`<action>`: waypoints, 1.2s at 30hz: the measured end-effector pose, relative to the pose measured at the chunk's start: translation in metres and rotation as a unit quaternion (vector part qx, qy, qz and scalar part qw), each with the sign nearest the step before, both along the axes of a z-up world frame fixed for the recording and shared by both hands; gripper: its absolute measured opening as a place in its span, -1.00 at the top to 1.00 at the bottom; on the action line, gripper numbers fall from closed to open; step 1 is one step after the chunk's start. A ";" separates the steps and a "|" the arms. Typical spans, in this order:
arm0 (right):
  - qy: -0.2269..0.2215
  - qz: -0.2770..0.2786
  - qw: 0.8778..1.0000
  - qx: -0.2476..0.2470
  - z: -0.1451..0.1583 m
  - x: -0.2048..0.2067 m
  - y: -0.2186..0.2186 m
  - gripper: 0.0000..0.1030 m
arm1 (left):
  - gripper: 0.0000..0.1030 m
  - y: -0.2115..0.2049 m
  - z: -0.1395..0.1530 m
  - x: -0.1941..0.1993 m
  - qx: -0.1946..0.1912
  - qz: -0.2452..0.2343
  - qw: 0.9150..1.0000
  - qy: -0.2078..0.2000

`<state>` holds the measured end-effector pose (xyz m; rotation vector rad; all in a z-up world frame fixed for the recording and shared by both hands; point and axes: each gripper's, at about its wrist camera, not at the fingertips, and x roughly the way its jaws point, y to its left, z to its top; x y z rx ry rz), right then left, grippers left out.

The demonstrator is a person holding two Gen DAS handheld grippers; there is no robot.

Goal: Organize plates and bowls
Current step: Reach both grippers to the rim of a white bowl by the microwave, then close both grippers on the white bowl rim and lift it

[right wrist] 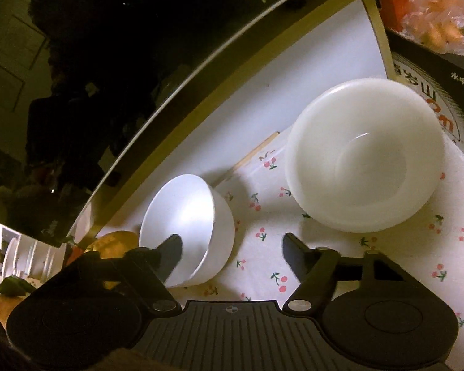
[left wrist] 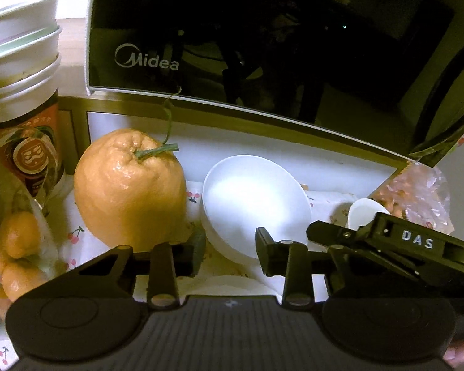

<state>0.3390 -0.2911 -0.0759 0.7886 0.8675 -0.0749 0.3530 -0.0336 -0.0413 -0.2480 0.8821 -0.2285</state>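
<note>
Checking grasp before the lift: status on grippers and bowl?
Left gripper open, straddling near rim of tilted bowl. Right gripper open, one finger inside bowl, other outside, no squeeze. Orange close beside bowl.

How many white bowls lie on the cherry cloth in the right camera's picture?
2: a small bowl tipped at the left, a large bowl upright at the right. More may be hidden.

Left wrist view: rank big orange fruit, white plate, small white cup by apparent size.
1. Big orange fruit and white plate: look alike, and the fruit sits nearer, so unranked.
2. Small white cup: clearly smallest, partly hidden.
</note>
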 end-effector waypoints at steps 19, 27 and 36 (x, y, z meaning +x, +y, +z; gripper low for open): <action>0.000 0.007 1.000 0.007 -0.011 0.010 0.010 0.67 | 0.74 -0.020 -0.010 0.005 0.036 -0.001 0.999 -0.026; -0.003 0.003 1.000 0.009 0.008 0.000 0.009 0.67 | 0.74 -0.021 0.008 -0.006 0.036 -0.007 0.999 -0.032; -0.006 0.005 1.000 0.001 0.037 -0.025 0.014 0.65 | 0.74 -0.021 0.034 -0.031 0.043 -0.010 0.998 -0.036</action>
